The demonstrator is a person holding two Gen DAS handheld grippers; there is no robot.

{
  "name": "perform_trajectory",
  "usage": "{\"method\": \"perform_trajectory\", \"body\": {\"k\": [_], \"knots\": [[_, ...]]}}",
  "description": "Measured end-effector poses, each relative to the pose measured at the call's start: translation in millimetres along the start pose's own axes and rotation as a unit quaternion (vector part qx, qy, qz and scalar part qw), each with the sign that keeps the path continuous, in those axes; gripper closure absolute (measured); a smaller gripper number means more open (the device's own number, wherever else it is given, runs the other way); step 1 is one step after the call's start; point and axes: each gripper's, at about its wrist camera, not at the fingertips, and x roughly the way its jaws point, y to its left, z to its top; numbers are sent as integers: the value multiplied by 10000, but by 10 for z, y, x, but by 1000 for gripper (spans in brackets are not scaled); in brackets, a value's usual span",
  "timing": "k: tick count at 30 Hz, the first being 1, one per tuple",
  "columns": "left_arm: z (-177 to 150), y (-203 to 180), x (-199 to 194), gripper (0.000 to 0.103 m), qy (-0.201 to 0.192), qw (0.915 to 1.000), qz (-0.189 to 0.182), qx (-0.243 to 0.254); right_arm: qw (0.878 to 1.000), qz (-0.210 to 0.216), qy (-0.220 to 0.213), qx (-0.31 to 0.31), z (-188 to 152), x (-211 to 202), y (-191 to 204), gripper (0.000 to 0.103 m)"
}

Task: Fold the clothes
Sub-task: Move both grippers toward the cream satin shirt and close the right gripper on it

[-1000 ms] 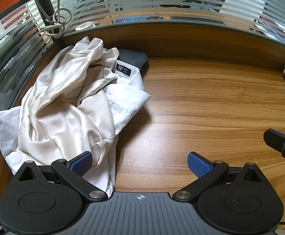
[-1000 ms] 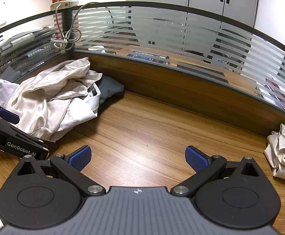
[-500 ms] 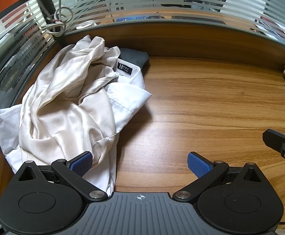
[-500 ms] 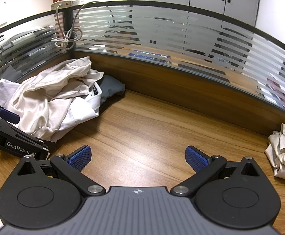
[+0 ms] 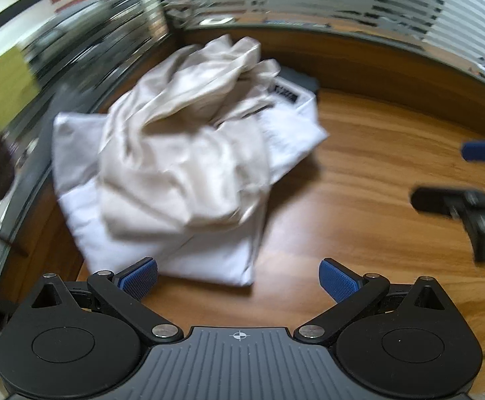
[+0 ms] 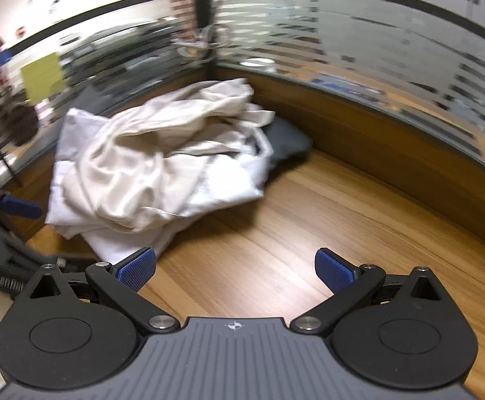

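Both claws are gaping, holding nothing: left gripper [image 5: 238,275], right gripper [image 6: 235,266]. Cream satin garment [image 5: 182,153] is lying crumpled atop white shirt [image 5: 209,260] in desk [image 5: 359,226] corner. Risk: pinching both layers together; satin slipping free.

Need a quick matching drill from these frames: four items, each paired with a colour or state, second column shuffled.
Column 1:
1. satin garment
2. shirt
3. dark cloth
4. left gripper

Column 2:
A. white, bottom of the pile, on the desk
B. open, holding nothing
C. cream, crumpled on top of the pile
D. grey, peeking out behind the pile

Pairs: 1-C, 2-A, 3-D, 4-B
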Motion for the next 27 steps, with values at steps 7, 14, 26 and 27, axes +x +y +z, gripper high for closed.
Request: {"method": "perform_trajectory", "body": {"k": [7,14,26,27], "knots": [[-313,327,-112,0,157,9985,63,-520,9971,675,103,-333,311,558,339,1],[-556,561,-260,0,174,9940,307,-1039,9928,1119,270,-322,516,1214,619,1],[-780,749,-398,0,140,9856,726,-1521,9920,826,789,-531,503,2018,752,53],[-783,755,-390,0,145,9854,747,-1525,9921,801,807,-524,496,2037,742,72]]}}
